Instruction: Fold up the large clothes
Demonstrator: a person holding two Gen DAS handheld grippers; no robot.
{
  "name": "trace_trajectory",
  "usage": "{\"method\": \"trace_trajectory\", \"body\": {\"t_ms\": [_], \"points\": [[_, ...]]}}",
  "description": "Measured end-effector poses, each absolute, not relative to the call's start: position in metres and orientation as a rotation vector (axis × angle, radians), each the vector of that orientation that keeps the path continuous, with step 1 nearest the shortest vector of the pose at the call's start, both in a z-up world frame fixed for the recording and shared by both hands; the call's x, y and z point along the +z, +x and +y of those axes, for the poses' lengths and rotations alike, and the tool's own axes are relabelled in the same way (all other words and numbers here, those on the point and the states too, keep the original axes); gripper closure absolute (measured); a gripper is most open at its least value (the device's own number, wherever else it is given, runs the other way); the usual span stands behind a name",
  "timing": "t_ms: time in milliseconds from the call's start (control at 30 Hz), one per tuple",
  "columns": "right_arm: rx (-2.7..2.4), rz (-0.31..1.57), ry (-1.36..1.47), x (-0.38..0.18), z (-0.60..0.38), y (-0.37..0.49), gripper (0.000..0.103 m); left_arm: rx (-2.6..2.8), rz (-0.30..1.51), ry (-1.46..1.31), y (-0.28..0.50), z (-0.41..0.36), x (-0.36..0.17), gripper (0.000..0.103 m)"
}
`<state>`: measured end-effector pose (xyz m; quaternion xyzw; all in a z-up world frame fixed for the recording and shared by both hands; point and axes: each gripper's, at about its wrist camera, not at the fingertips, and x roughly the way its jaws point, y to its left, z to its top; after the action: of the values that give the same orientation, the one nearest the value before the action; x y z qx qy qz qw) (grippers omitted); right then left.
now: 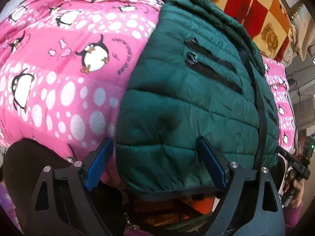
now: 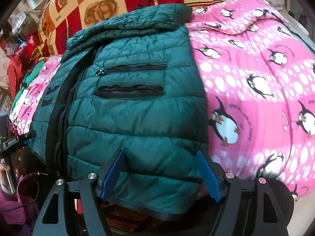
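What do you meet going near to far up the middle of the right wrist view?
Right gripper → green puffer jacket with its two zipped pockets → jacket's folded collar → red and yellow rose-print blanket.

Green jacket (image 2: 137, 108) on penguin blanket (image 2: 256, 78)

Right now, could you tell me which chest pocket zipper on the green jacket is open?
The lower pocket zipper gapes open; the upper pocket zipper above it is closed flat.

The left tool (image 1: 155, 163) points steeply down, its blue pads (image 1: 99, 164) spread wide with nothing pressed between them. The right tool (image 2: 160, 174) tilts down likewise, jaws apart. A hand (image 2: 7, 172) grips the left handle.
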<state>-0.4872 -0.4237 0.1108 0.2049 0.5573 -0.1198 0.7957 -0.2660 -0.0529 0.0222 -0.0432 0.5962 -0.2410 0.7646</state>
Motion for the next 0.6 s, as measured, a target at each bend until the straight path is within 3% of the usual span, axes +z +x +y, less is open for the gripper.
{"method": "trace_trajectory", "body": {"t_ms": [300,367,433,467,533,600], "points": [[-0.156,1.247,0.523,0.093,-0.428,-0.487,0.029,-0.547,1.305,-0.095,-0.27,-0.056,0.02,0.015],[-0.119,1.238,0.496,0.091,-0.421,-0.487,0.03,-0.569,1.306,-0.089,-0.272,-0.058,0.02,0.019],[-0.096,1.212,0.469,0.093,-0.417,-0.486,0.05,-0.569,1.292,-0.065,-0.273,-0.061,0.024,0.046],[-0.092,1.205,0.462,0.094,-0.417,-0.486,0.058,-0.564,1.279,-0.048,-0.274,-0.062,0.027,0.052],[-0.083,1.183,0.474,0.099,-0.421,-0.486,0.071,-0.552,1.243,-0.014,-0.275,-0.063,0.035,0.076],[-0.072,1.167,0.466,0.107,-0.422,-0.486,0.08,-0.552,1.208,0.003,-0.277,-0.064,0.045,0.084]]}}
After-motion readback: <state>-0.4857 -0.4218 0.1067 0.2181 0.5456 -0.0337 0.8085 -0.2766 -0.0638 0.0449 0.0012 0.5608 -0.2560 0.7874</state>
